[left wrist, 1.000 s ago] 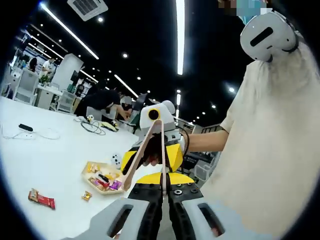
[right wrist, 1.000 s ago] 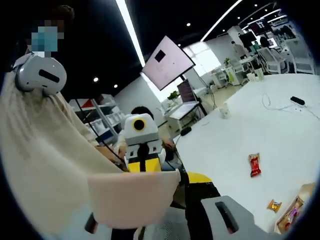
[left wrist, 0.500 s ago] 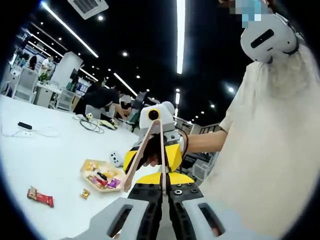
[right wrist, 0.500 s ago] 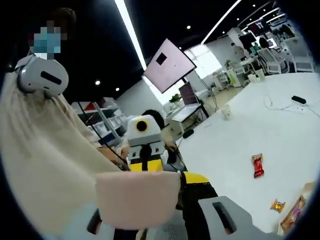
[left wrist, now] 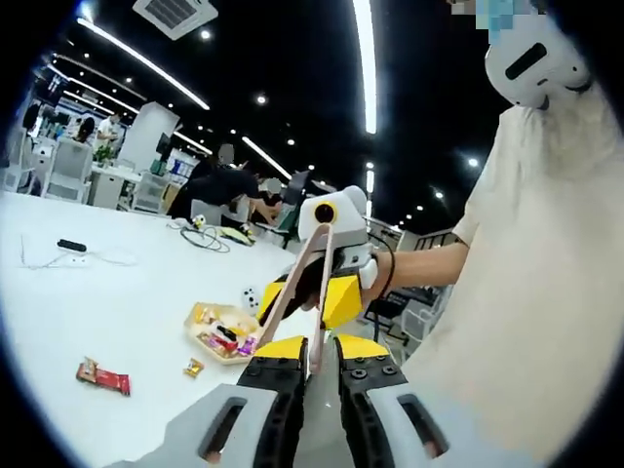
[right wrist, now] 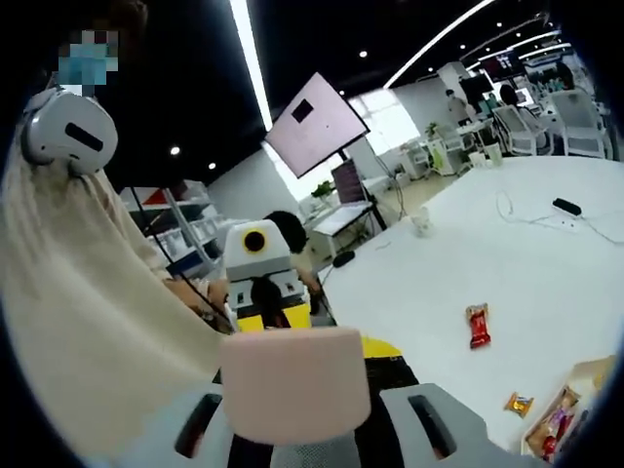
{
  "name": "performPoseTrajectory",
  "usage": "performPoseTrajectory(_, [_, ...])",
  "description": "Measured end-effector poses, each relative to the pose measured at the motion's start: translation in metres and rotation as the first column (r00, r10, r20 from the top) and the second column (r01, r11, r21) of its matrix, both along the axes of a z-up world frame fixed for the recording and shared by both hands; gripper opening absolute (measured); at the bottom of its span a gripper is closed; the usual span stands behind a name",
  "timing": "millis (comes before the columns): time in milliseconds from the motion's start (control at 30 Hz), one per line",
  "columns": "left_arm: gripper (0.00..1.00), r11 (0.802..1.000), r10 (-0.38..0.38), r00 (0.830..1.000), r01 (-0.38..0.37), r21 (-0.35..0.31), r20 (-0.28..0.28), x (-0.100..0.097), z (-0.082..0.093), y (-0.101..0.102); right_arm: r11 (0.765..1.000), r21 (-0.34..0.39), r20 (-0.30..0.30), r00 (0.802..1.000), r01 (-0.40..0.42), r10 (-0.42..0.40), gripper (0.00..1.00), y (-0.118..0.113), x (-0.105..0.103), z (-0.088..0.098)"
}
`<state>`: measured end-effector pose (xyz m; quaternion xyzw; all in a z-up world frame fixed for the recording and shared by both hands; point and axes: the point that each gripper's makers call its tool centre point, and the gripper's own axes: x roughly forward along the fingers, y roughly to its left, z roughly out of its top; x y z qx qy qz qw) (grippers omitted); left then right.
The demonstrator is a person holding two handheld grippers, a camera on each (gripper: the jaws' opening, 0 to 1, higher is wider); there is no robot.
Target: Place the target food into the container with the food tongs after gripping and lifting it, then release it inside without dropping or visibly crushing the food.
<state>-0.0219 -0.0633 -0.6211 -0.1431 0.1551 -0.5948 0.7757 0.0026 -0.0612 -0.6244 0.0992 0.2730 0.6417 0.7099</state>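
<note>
Holding the food tongs (left wrist: 297, 292) by their handle end, the left tool (left wrist: 314, 375) has its jaws pressed close together on them; the tongs' two wooden arms rise from the jaws and spread slightly toward the tips. In the right gripper view, the right tool (right wrist: 292, 414) clamps a pale pink, soft-looking block (right wrist: 294, 383) between its jaws; what the block is cannot be told. The left tool shows there as a yellow and white unit (right wrist: 258, 278) facing the camera, and the right tool likewise in the left gripper view (left wrist: 331, 258).

The container (left wrist: 220, 331), a shallow tray of mixed wrapped snacks, sits on the white table (left wrist: 107, 302). Near it lie a small gold-wrapped candy (left wrist: 193, 368) and, farther off, a red-wrapped bar (left wrist: 102, 376). The right gripper view shows the same bar (right wrist: 477, 326), candy (right wrist: 518, 403) and tray (right wrist: 561, 414) at lower right.
</note>
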Motion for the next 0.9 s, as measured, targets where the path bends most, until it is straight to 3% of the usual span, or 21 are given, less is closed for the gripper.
performPoseTrajectory(133, [0.15,0.997,0.038,0.999,-0.040,0.063,0.031,0.007,-0.006,0.006,0.998,-0.049,0.020,0.999,0.043,-0.042,0.26,-0.010,0.010,-0.009])
performPoseTrajectory(233, [0.21,0.985,0.059,0.997,-0.068,0.158,0.058,0.010,-0.018,0.010,0.990,-0.124,0.065,0.996,0.072,-0.064,0.26,-0.019,0.018,-0.023])
performPoseTrajectory(400, [0.29,0.968,0.083,0.994,-0.097,0.233,0.067,0.012,-0.030,0.012,0.977,-0.196,0.107,0.993,0.078,-0.057,0.26,-0.023,0.028,-0.036])
performPoseTrajectory(600, [0.37,0.954,0.113,0.992,-0.126,0.272,0.063,0.017,-0.039,0.015,0.959,-0.278,0.156,0.988,0.063,-0.020,0.26,-0.028,0.039,-0.052])
performPoseTrajectory(633, [0.38,0.950,0.115,0.991,-0.128,0.283,0.062,0.017,-0.041,0.016,0.947,-0.311,0.206,0.979,0.077,-0.012,0.26,-0.031,0.044,-0.056])
performPoseTrajectory(733, [0.38,0.945,0.112,0.992,-0.124,0.304,0.055,0.015,-0.046,0.018,0.922,-0.380,0.234,0.972,0.066,0.027,0.26,-0.037,0.045,-0.066])
performPoseTrajectory(900, [0.33,0.946,0.116,0.992,-0.125,0.298,0.047,0.012,-0.051,0.022,0.903,-0.420,0.259,0.965,0.085,0.030,0.26,-0.047,0.057,-0.082])
